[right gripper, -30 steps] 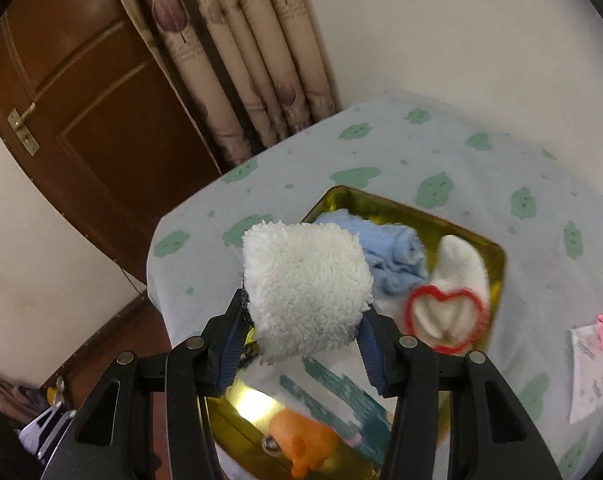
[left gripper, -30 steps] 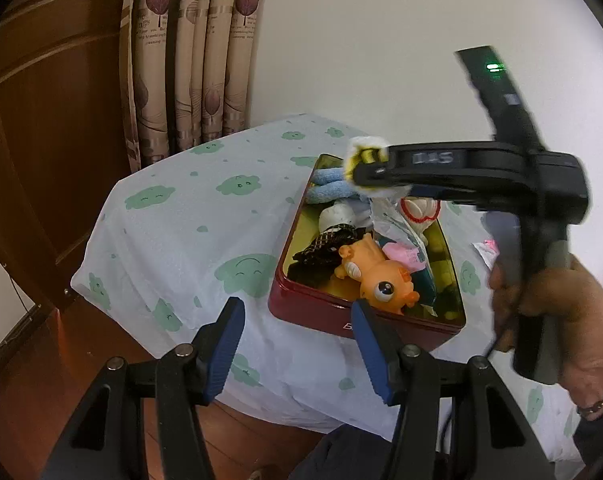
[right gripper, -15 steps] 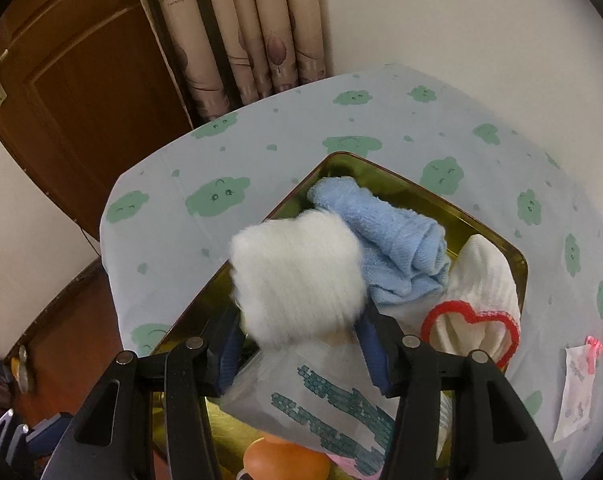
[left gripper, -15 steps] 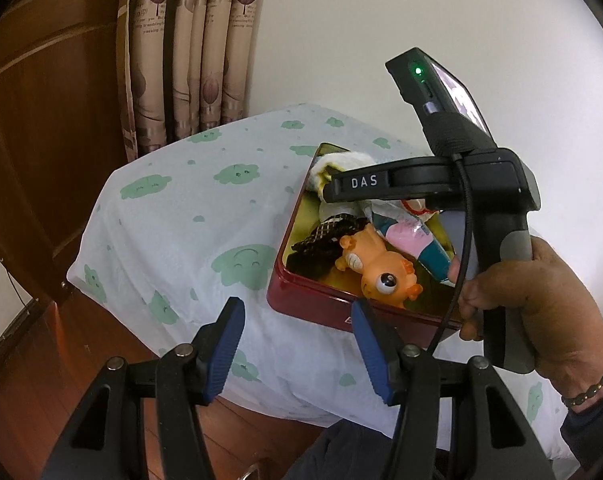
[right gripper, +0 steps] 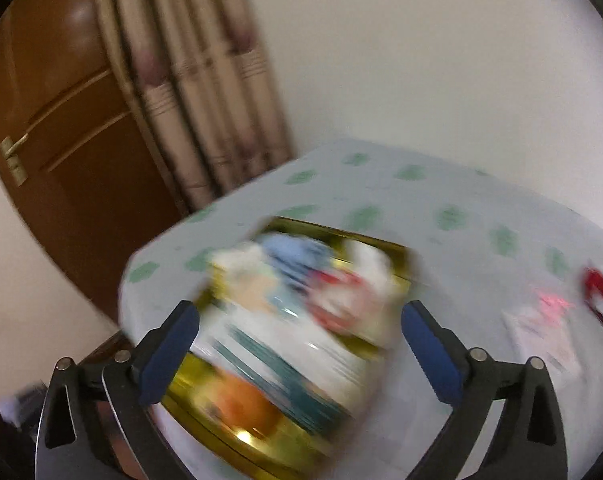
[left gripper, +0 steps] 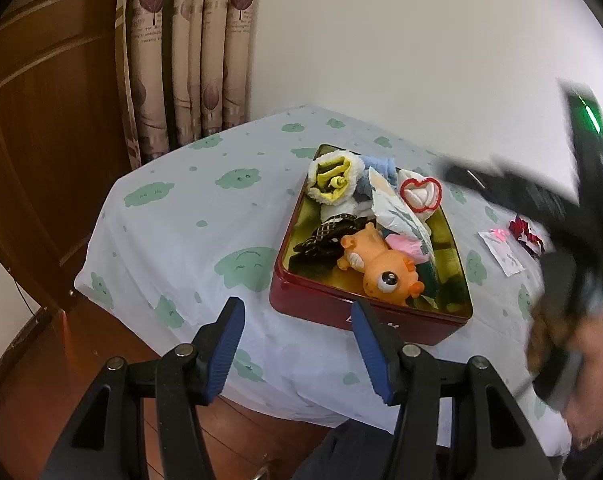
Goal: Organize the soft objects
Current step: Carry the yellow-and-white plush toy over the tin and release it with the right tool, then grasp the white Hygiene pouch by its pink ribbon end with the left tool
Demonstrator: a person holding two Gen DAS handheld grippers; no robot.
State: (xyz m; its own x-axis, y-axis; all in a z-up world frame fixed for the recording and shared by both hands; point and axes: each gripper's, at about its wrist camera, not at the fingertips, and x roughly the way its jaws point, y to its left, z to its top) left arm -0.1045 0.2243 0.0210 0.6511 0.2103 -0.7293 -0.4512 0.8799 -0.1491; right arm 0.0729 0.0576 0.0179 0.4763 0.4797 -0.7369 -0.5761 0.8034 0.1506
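The white fleece roll, yellow cloth showing at its open end, lies in the far left corner of the red tin, resting against the gold rim. Just right of it sits a folded blue towel, and further right a white sock with a red heart outline. A white plastic packet with green print leans across the middle of the tin. Nearer the front lie a dark checked cloth and an orange rubber toy with a big eye, with something pink tucked behind it.

The right gripper has just been opening; its jaws now stand wide with nothing between them, above the near part of the tin, and its own view is badly smeared. In the left wrist view it is a dark blur at the right edge, a hand wrapped around its handle.

The left gripper hangs partly open and empty in front of the tin's near wall.

The tin sits on a table under a pale cloth with green cloud faces. To the right on the cloth lie a small white card and a red and white scrap. Behind are a patterned curtain and a brown wooden door.
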